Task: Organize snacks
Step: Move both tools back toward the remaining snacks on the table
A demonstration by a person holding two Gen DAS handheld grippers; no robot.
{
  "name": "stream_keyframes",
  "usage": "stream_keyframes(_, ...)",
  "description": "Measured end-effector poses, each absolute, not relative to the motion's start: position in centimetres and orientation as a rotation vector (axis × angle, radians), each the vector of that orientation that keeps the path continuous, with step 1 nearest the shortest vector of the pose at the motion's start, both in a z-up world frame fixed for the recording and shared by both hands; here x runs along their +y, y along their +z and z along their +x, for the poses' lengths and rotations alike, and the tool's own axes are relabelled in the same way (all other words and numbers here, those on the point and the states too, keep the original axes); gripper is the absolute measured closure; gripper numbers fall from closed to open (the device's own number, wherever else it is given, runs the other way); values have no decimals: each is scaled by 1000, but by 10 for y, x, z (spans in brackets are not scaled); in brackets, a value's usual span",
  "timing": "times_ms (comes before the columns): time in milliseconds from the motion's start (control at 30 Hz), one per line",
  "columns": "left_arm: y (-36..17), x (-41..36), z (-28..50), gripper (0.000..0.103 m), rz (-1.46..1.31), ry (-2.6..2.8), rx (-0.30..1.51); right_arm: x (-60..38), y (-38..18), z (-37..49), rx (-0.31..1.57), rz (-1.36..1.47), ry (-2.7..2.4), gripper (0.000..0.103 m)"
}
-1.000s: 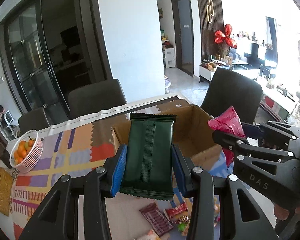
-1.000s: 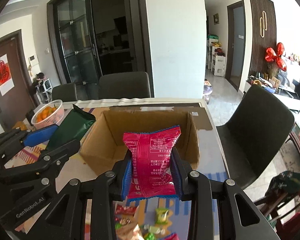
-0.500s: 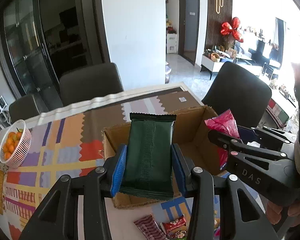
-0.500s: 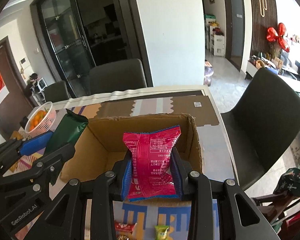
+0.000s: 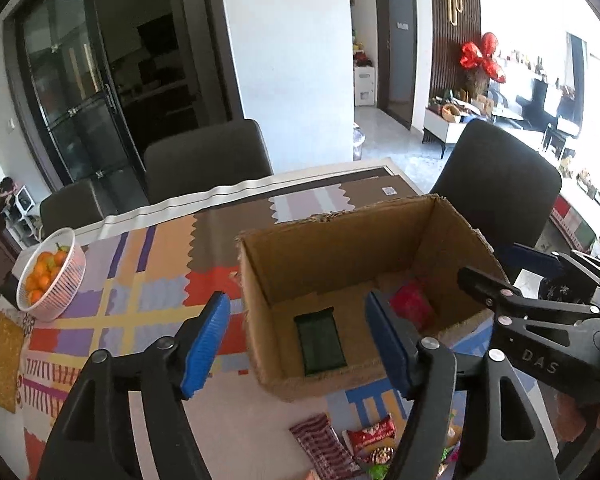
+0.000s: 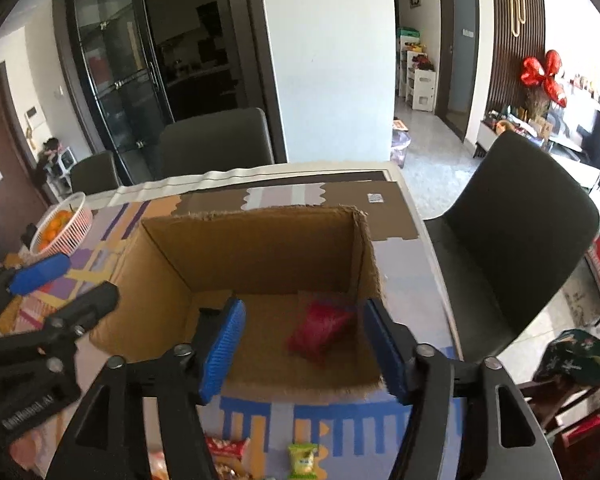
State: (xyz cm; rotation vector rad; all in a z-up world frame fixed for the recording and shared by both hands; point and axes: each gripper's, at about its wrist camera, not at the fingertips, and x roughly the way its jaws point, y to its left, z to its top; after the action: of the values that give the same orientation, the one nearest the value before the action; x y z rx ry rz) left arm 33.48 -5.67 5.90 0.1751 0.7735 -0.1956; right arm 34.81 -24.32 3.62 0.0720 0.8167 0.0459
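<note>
An open cardboard box (image 5: 332, 240) (image 6: 260, 236) stands on the patterned table. On its floor lies a dark green snack pack (image 5: 319, 345), and to its right a pink-red pack (image 5: 412, 307) (image 6: 320, 330). My left gripper (image 5: 296, 340) hovers above the box's near wall, its jaws opening with nothing between the blue pads. My right gripper (image 6: 302, 346) hangs over the box's near right part, jaws also opening and empty. Each gripper shows in the other's view, the right gripper (image 5: 512, 276) and the left gripper (image 6: 66, 280). Loose snacks (image 5: 352, 444) (image 6: 300, 456) lie in front of the box.
A white basket of oranges (image 5: 50, 276) (image 6: 62, 226) sits at the table's left. A yellow box (image 5: 2, 360) lies at the left edge. Dark chairs (image 5: 208, 164) (image 6: 512, 232) stand at the far side and on the right. A flat cardboard sheet (image 6: 300, 200) lies behind the box.
Both grippers opened and let go: the green pack and the pink-red pack dropped into the box. Both grippers also came closer over the box.
</note>
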Motion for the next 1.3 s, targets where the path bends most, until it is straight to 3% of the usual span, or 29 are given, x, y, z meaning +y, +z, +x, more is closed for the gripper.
stream_keyframes(67,62,-52,323,25,164,-196,771,-243,41,337,807,54,45,36)
stream_keyframes(233,67,-45,289,21,183,-183,758,-234,51,310,784,15,65,36)
stream_keyframes(733,73,-11,201,16,195,-171,701,-192,54,226,767,-16,179,36)
stream_keyframes(1300,8,3,148,15,236,-197,802,-165,2,167,857,-95,236,36)
